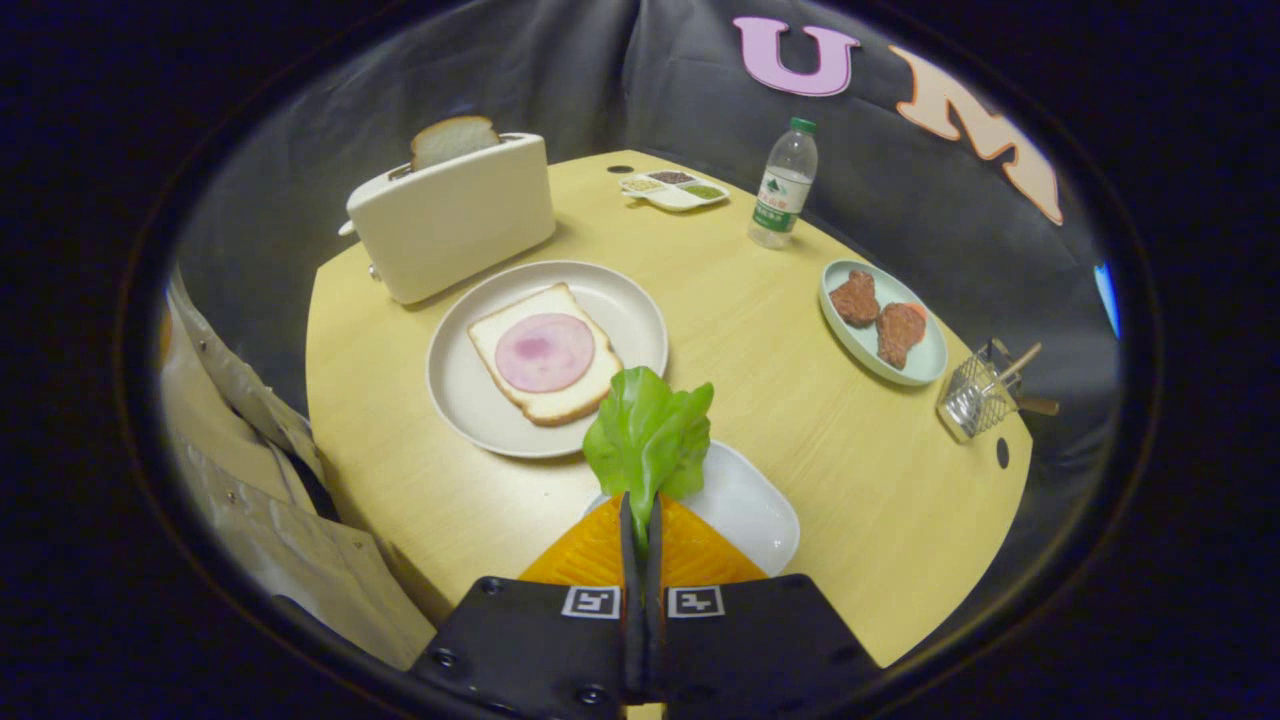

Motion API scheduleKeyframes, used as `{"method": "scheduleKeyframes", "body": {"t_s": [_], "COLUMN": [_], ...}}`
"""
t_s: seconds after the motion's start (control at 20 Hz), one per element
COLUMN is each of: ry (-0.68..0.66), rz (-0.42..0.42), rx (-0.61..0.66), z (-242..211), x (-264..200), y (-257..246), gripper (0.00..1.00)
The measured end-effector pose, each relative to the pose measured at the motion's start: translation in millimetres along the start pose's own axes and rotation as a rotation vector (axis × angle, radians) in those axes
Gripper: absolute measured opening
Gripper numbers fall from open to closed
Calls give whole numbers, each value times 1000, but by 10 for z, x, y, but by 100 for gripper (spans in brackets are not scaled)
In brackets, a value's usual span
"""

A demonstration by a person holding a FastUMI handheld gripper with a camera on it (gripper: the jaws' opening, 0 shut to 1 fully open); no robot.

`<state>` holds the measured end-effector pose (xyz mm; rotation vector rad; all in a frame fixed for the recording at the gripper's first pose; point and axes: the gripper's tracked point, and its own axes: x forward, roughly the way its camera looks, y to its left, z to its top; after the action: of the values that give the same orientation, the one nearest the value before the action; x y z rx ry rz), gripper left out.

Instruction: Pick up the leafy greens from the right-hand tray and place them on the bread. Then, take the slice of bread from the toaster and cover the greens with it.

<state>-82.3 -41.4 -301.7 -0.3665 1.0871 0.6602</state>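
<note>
My gripper (pixel 640 515) is shut on the leafy greens (pixel 648 432), pinching their stem between both orange fingers (pixel 590 555); the leaves stand up just ahead of the fingertips. Under them lies a white tray (pixel 750 505), with the greens lifted off it. Beyond and slightly left sits a round white plate (pixel 470 400) holding a slice of bread (pixel 505 375) topped with a pink slice of ham (pixel 545 352). Farther back stands a cream toaster (pixel 455 215) with a second bread slice (pixel 452 138) poking out of its slot.
A pale green plate (pixel 925 360) with two brown meat patties is to the right. A water bottle (pixel 785 185) and a small condiment dish (pixel 675 190) stand at the back. A wire basket (pixel 985 395) sits at the table's right edge. A person's beige sleeve (pixel 250 480) is at the left.
</note>
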Motion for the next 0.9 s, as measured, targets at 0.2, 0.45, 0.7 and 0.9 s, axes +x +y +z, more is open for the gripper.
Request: {"method": "scheduleKeyframes", "body": {"t_s": [0.2,0.45,0.7,0.9], "ry": [-33,-50,-56,-59], "rz": [17,45,87,117], "rx": [-35,-78,-121,-141], "z": [267,527,745,892], "x": [-27,68,240,370], "y": [156,379,602,741], "gripper": [3,3,3,4]}}
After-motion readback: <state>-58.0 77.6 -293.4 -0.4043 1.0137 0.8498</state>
